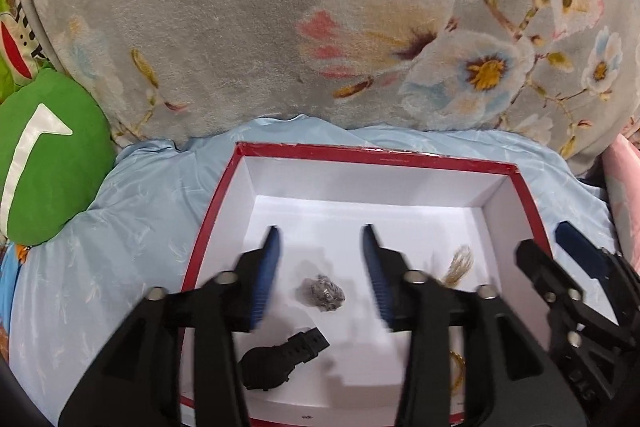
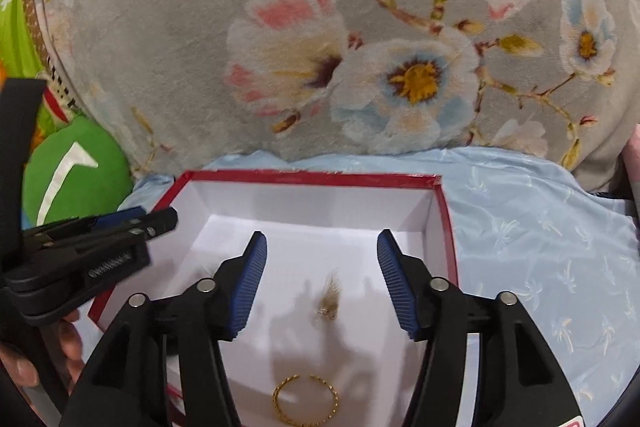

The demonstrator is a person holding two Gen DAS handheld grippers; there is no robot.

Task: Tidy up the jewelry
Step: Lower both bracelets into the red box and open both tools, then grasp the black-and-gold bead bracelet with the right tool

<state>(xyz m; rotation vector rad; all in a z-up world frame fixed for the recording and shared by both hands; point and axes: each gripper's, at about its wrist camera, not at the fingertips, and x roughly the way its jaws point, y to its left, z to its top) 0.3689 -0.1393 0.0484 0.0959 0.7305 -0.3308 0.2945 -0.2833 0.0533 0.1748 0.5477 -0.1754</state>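
A red-rimmed white box lies on the bed; it also shows in the right wrist view. Inside it lie a bunched silver chain, a black watch, a tan tassel piece and a gold bangle, part of which shows in the left wrist view. My left gripper is open and empty above the silver chain. My right gripper is open and empty above the tassel piece. Each gripper shows at the edge of the other's view.
The box rests on a light blue sheet. A grey floral blanket rises behind it. A green pillow lies to the left. A pink cloth is at the right edge.
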